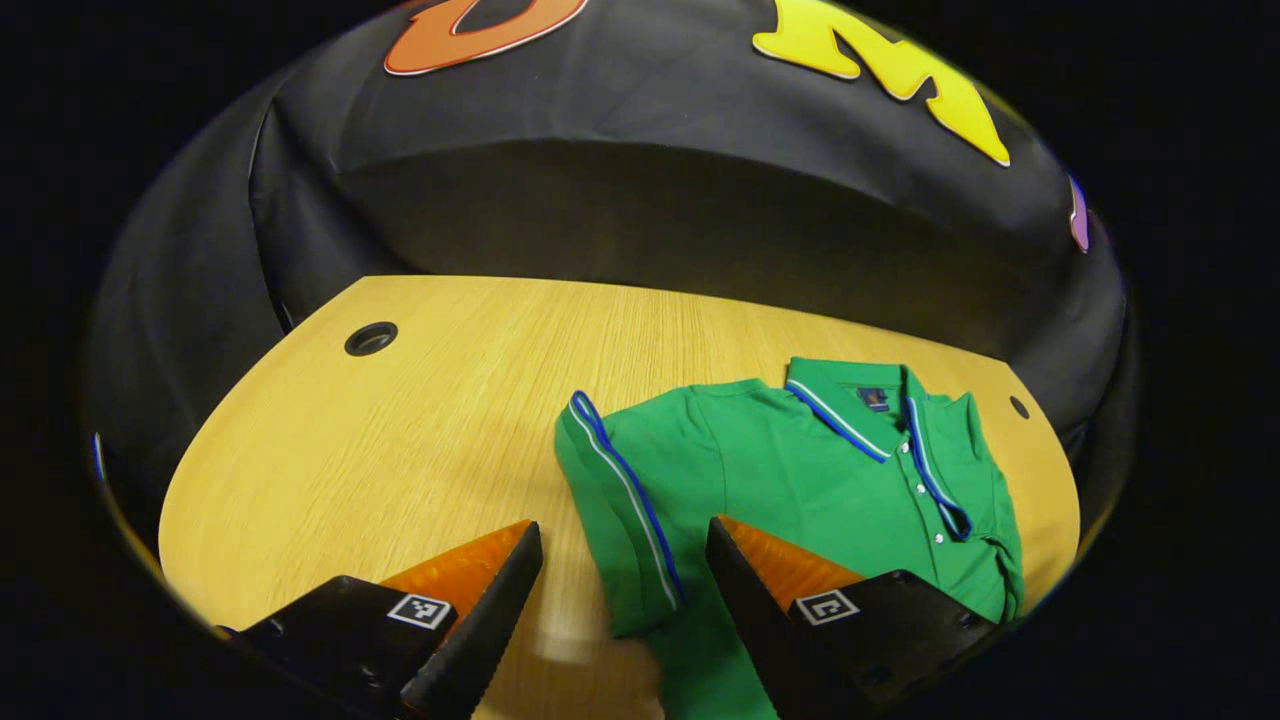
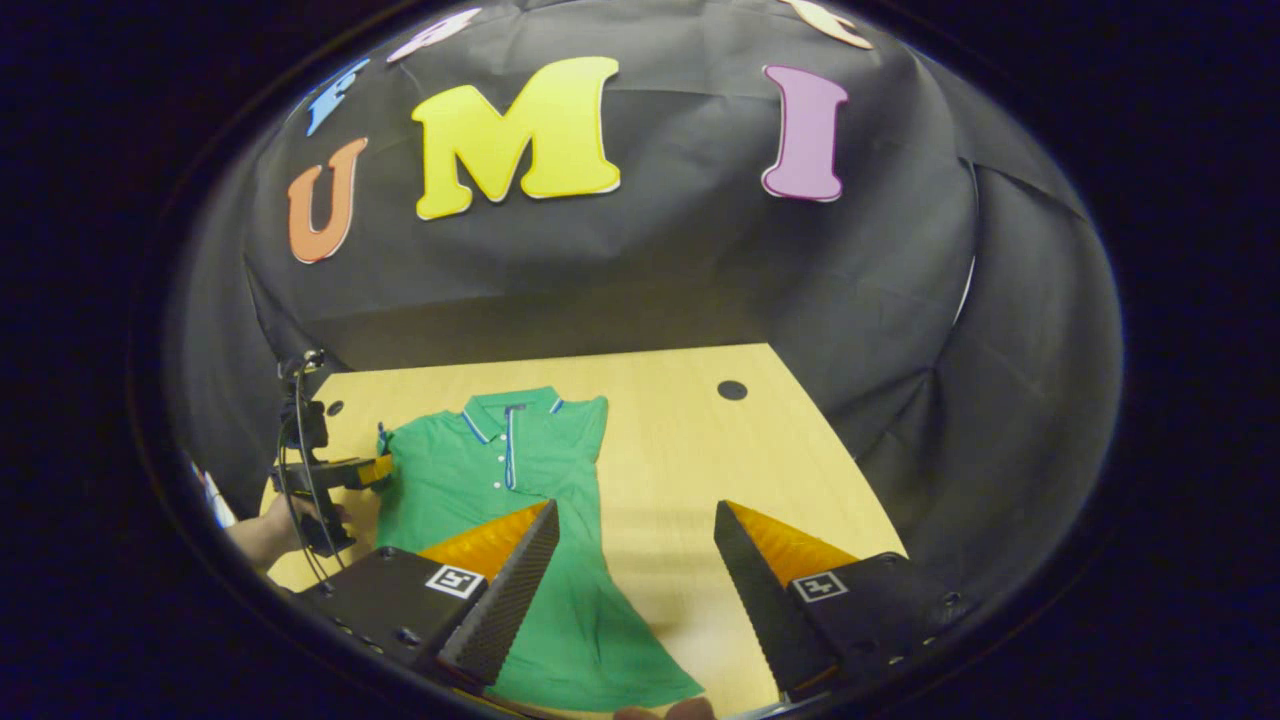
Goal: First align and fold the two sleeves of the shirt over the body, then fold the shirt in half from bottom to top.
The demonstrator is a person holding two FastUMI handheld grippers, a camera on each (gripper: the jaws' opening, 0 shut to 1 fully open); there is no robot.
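Observation:
A green polo shirt (image 1: 800,470) with blue and white trim lies flat on the wooden table (image 1: 400,450), collar (image 1: 860,410) toward the far wall. Its near sleeve (image 1: 620,500), with a striped cuff, lies along the shirt's left edge. My left gripper (image 1: 625,560) is open just above it, one finger on each side of the sleeve. In the right gripper view the shirt (image 2: 470,480) lies left of centre, its right side a straight edge. My right gripper (image 2: 635,540) is open above the shirt's lower right edge. The left gripper (image 2: 372,470) shows at the shirt's left sleeve.
The table has a round cable hole at the far left (image 1: 371,338) and a smaller one near the collar side (image 1: 1019,407). Bare wood (image 2: 680,450) stretches right of the shirt. A hand (image 2: 265,535) holds the left gripper at the table's left edge.

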